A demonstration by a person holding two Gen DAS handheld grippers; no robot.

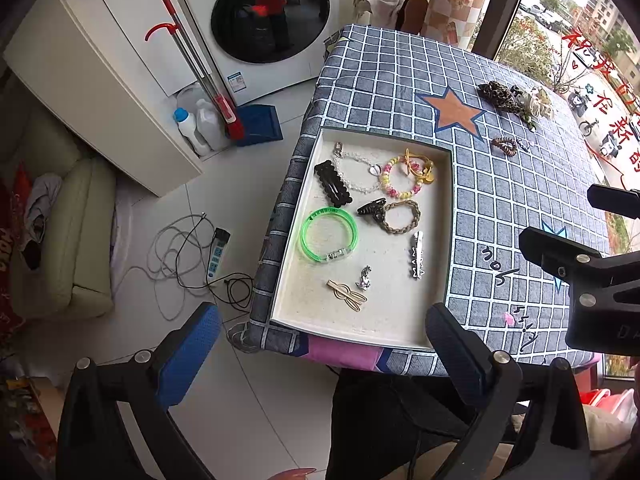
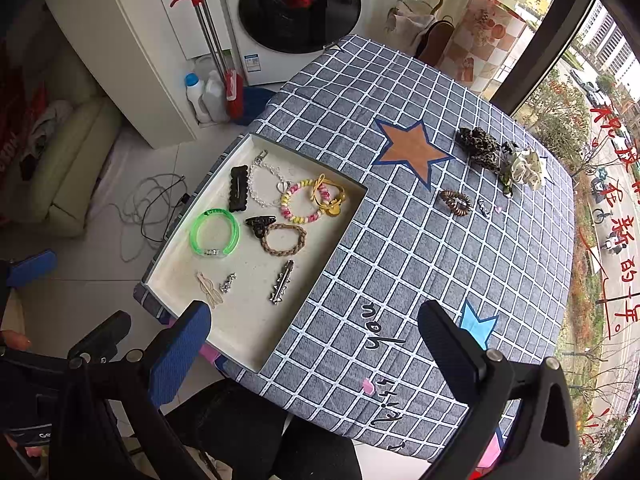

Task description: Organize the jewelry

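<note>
Panasonic-branded washing machine (image 1: 256, 20), "you" on checked tablecloth (image 2: 400, 220), jewelry tray (image 1: 449, 216), both tools spread wide, empty.

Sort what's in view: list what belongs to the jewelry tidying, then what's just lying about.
Job: tray; green bangle; beaded bracelet; brown coil hair tie; leopard scrunchie; white scrunchie.

Lying about: washing machine; mop; detergent bottles; power strip.

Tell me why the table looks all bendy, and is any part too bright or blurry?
Left wrist view: the fisheye lens bows the checked tablecloth and the tray edges; the window is washed out bright. Right wrist view: same bending, strongest near the corners, which go black; the jewelry stays sharp, like the green bracelet. Soft daylight, only faint shadows.
</note>
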